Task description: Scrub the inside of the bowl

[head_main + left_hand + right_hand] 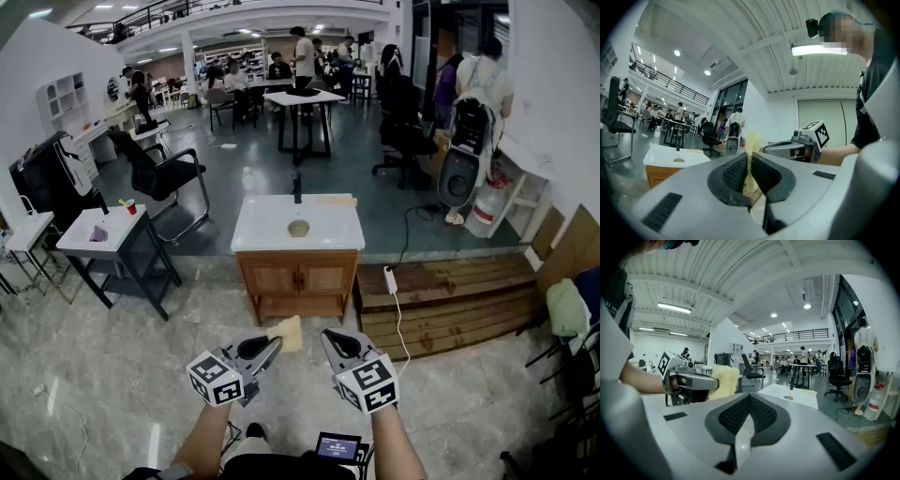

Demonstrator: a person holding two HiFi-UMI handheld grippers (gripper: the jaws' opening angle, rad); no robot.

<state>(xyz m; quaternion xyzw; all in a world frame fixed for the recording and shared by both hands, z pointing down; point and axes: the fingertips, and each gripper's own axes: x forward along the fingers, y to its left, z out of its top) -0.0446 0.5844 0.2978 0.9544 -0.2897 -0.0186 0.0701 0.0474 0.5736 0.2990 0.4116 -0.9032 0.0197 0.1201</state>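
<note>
Fingers of our left gripper (pixel 274 344) clamp a yellow sponge (pixel 289 333), ready to scrub the far bowl (pixel 298 228); our right gripper (pixel 329 339) has fingers together, empty.

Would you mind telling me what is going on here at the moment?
A person holds a gripper in each hand. The left gripper is shut on a yellow sponge; the right gripper is shut and empty. The bowl sits on a white-topped cabinet some way ahead, so scrubbing has not yet begun.
</note>
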